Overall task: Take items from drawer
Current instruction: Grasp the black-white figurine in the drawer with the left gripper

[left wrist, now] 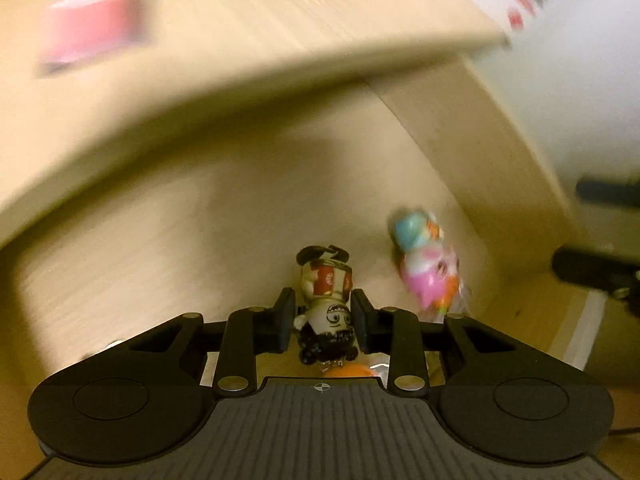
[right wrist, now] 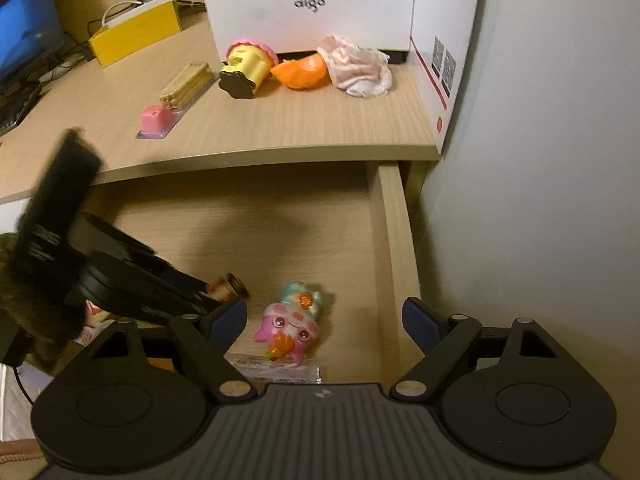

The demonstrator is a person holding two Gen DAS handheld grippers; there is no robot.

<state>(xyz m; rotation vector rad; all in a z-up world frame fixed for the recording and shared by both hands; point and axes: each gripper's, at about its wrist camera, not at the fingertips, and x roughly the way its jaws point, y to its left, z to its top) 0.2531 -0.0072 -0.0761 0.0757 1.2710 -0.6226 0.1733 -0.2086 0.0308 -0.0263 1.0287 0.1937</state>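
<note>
Several items already lie on the pale wooden desk (right wrist: pixel 280 128): a yellow toy cupcake (right wrist: pixel 246 68), an orange slice (right wrist: pixel 300 72), a crumpled pinkish cloth (right wrist: pixel 356 66). In the open wooden drawer (right wrist: pixel 390 240), the left gripper (left wrist: pixel 322 314) pinches a small black-and-white bearded figurine (left wrist: pixel 326 320) between its fingers. The right gripper (right wrist: pixel 324 318), fingers spread wide and empty, hangs over a pink-and-teal squishy animal toy (right wrist: pixel 294 322) lying on the drawer floor, not yet taken

I can read one word, "aigo", in grey letters on the white box (right wrist: pixel 308 4) on my desk (right wrist: pixel 280 120).
</note>
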